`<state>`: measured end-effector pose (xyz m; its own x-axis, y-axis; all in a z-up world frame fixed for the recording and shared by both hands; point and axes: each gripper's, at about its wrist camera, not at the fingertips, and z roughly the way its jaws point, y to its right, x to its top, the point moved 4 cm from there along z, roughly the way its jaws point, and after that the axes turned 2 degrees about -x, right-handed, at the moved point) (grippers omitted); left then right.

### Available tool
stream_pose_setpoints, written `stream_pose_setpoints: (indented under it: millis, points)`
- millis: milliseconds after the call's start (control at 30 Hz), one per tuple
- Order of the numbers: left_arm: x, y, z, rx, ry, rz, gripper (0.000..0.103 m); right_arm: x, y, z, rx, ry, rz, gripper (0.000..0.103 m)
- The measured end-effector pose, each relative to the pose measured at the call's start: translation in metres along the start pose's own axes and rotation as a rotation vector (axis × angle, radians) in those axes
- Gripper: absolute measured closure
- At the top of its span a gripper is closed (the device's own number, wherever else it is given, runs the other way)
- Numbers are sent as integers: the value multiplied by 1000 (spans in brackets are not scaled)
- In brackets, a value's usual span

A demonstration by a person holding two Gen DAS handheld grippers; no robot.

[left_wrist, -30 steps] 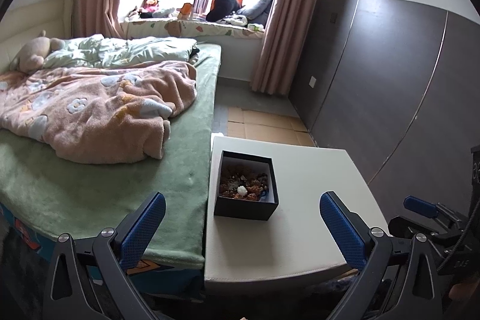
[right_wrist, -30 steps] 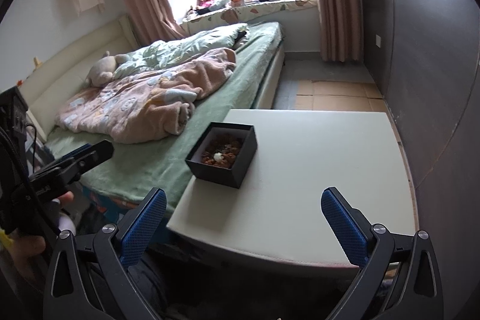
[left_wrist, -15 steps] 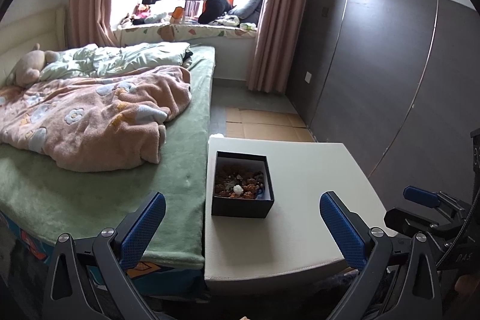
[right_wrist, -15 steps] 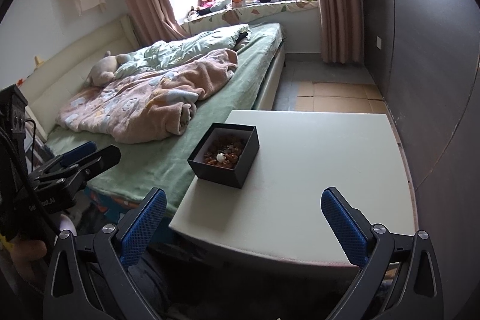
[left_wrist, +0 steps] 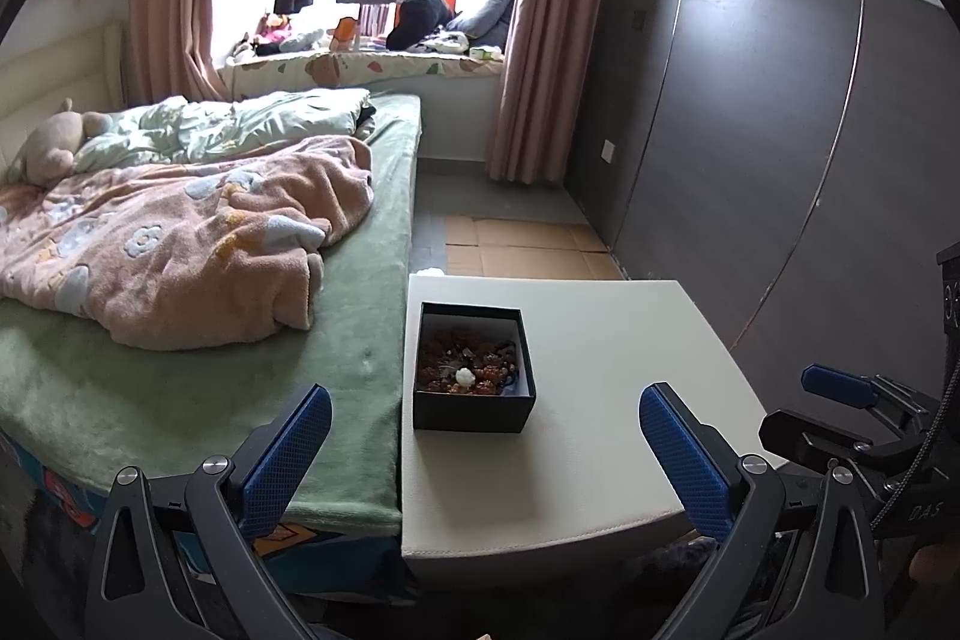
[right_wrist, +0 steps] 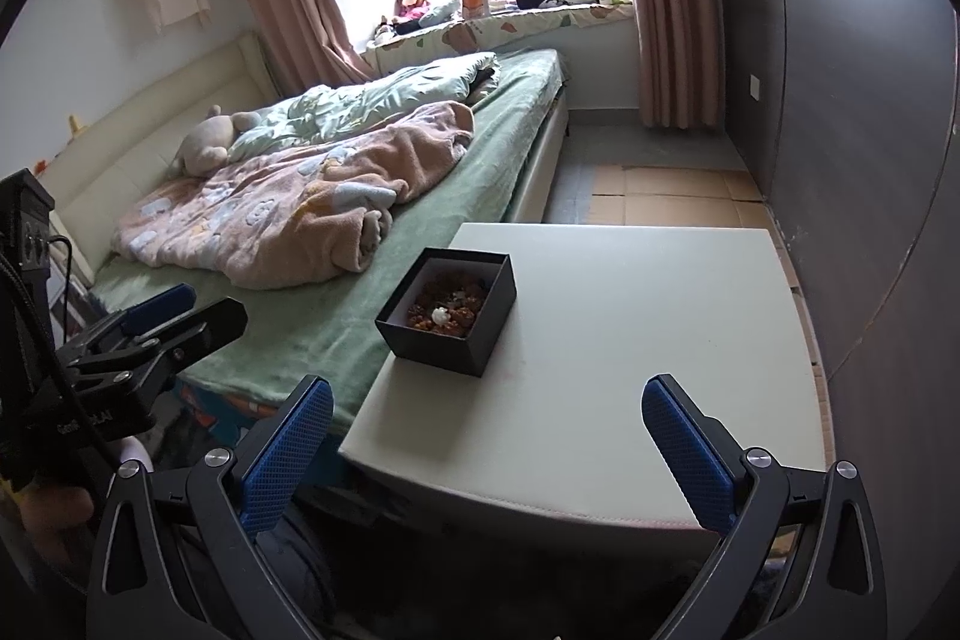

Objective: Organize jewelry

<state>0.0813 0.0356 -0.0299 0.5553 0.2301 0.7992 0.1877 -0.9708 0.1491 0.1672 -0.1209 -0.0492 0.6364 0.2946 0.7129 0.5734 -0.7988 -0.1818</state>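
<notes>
Black open box (left_wrist: 473, 367) of brownish beads (left_wrist: 465, 364) at the bed-side edge of a white table (left_wrist: 612, 400), lidless; left claw (left_wrist: 485, 424) and right claw (right_wrist: 487, 415) both spread wide, empty, short of the table's near edge.

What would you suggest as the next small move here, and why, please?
Probably bring the left hand-held gripper forward and down toward the black box. Both hand-held grippers are open and empty, short of the white table, while the beads lie in a heap inside the box, which sits nearer the left one than the right hand-held gripper.
</notes>
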Motion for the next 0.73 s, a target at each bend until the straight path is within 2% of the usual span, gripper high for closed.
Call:
stream_pose_setpoints:
  millis: [733]
  points:
    - [-2, 8, 6, -19, -2, 9, 0, -6, 3, 7, -1, -23, 20, 0]
